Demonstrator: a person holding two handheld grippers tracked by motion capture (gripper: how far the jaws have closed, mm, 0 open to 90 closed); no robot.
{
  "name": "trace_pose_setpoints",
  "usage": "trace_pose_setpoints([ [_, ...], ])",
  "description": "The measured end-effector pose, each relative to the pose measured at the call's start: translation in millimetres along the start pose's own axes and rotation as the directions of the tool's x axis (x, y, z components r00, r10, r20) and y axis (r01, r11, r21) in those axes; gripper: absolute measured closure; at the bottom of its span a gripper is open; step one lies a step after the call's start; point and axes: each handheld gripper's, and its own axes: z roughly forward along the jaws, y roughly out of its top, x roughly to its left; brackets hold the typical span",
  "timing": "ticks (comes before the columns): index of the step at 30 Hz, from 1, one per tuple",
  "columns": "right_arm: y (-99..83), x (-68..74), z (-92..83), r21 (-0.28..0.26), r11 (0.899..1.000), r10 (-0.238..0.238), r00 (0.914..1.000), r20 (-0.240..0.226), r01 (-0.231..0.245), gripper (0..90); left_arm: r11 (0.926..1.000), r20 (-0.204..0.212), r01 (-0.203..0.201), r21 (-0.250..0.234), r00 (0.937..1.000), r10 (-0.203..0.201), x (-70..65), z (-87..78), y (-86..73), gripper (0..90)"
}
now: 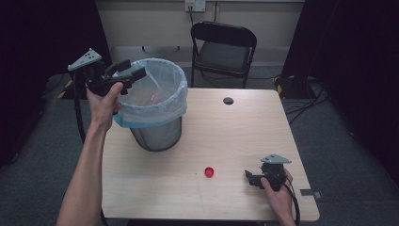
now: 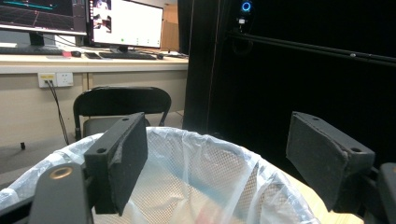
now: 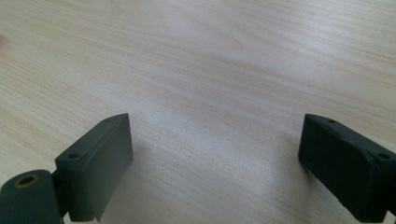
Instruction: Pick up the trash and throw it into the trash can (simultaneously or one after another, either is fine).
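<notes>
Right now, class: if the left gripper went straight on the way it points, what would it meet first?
Probably nothing on the table: the left gripper points level above the bin mouth, jaws open; beyond stand a chair and dark curtain. Depth is unclear.

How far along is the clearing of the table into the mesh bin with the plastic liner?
Looks done: something reddish already lies inside the wire-mesh bin with the clear plastic liner. In hand: the left gripper hovers over the bin's rim, jaws open and empty. Left: the small round red bottle cap sits on the pale wooden table, near the right gripper, which rests open and empty on the tabletop.
</notes>
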Motion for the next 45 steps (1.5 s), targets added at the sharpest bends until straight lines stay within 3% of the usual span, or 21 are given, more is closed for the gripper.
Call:
trace_pose_setpoints([
  [15,0.0,0.0,0.0,0.0,1.0,0.0,1.0,0.0,0.0,9.0,0.9996,0.049,-0.021,0.02,0.9986,0.02,-11.8,7.7,-3.1,20.2],
  [27,0.0,0.0,0.0,0.0,1.0,0.0,1.0,0.0,0.0,9.0,0.999,0.109,-0.028,0.035,0.9938,0.024,-31.5,9.8,2.4,21.7],
  [32,0.0,0.1,0.0,0.001,1.0,0.001,1.0,0.0,-0.001,9.0,0.9984,0.149,-0.051,0.026,0.9878,0.046,-45.0,9.6,2.7,21.8],
  [35,0.0,0.0,0.0,0.0,1.0,0.0,1.0,0.0,0.0,9.0,0.9975,0.188,-0.067,0.023,0.9803,0.062,-57.4,9.7,3.0,21.8],
  [45,0.0,0.0,0.0,0.0,1.0,0.0,1.0,0.0,0.0,9.0,0.9948,0.225,-0.1,0.021,0.97,0.093,-84.5,12.3,-6.1,25.0],
])
